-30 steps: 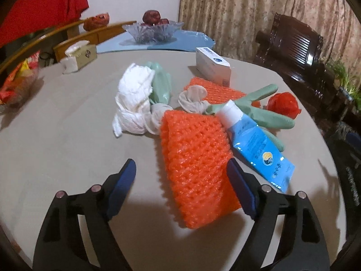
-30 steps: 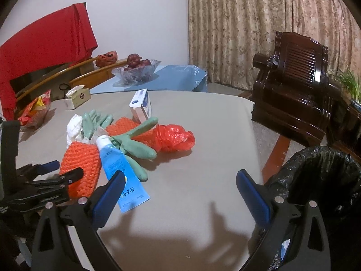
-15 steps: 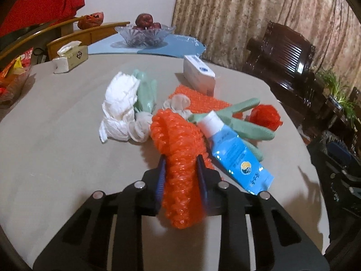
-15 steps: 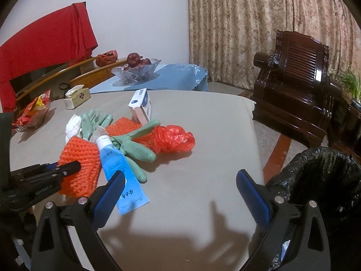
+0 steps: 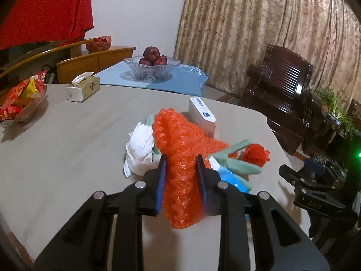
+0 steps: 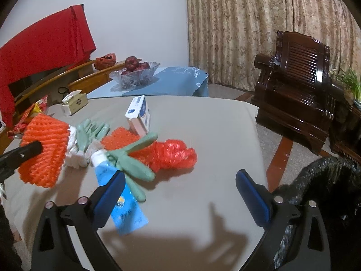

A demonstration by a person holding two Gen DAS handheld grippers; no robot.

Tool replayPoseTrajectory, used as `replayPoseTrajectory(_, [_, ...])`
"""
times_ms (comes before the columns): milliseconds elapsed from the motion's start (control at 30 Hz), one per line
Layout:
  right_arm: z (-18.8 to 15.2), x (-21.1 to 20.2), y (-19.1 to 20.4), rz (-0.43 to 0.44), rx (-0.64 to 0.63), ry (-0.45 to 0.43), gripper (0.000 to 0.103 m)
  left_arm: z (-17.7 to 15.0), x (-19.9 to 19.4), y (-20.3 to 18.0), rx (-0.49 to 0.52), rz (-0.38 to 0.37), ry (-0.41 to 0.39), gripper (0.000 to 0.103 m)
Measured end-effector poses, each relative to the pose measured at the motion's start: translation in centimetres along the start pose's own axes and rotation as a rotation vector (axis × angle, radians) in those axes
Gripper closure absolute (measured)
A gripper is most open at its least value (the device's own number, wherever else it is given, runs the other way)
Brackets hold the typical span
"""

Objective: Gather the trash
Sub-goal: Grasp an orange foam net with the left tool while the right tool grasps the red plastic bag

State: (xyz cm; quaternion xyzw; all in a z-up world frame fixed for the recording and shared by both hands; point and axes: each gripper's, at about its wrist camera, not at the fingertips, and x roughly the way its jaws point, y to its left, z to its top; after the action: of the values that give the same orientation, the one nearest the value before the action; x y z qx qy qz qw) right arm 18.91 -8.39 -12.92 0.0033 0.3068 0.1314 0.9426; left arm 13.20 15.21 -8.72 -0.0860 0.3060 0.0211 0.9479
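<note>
My left gripper [image 5: 181, 180] is shut on an orange foam net [image 5: 178, 149] and holds it lifted above the table; the net also shows in the right wrist view [image 6: 44, 151]. Below it lies a trash pile: white crumpled tissue [image 5: 140, 149], green rubber gloves [image 6: 133, 160], a blue tube [image 6: 119, 194], a second orange net [image 6: 119, 140], a red plastic bag [image 6: 173, 155] and a white box [image 6: 138, 115]. My right gripper [image 6: 180, 196] is open and empty above the table's near right part. A bin lined with a black bag [image 6: 325, 189] stands at the right.
The grey table [image 6: 203, 124] also bears a tissue box [image 5: 83, 89] and a snack basket [image 5: 20, 103] at the far left. A glass fruit bowl [image 5: 153, 65] sits on a blue-covered table behind. A dark wooden armchair [image 6: 297, 94] stands to the right.
My left gripper closed on the orange foam net and lifted it off the table. The right gripper stayed open and barely moved.
</note>
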Motion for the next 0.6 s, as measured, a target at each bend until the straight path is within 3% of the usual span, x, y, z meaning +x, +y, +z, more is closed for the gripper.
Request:
replayPoseTrajectory(533, [1.9, 7.0, 0.4, -0.012, 0.007, 0.099, 0.016, 0.3, 4.3, -1.9, 0.02, -0.01, 0.04, 0.079])
replayPoseTrajectory(600, [1.8, 7.8, 0.6, -0.004, 0.001, 0.122, 0.023, 0.2, 4.8, -1.8, 0.019, -0.005, 0.048, 0.079])
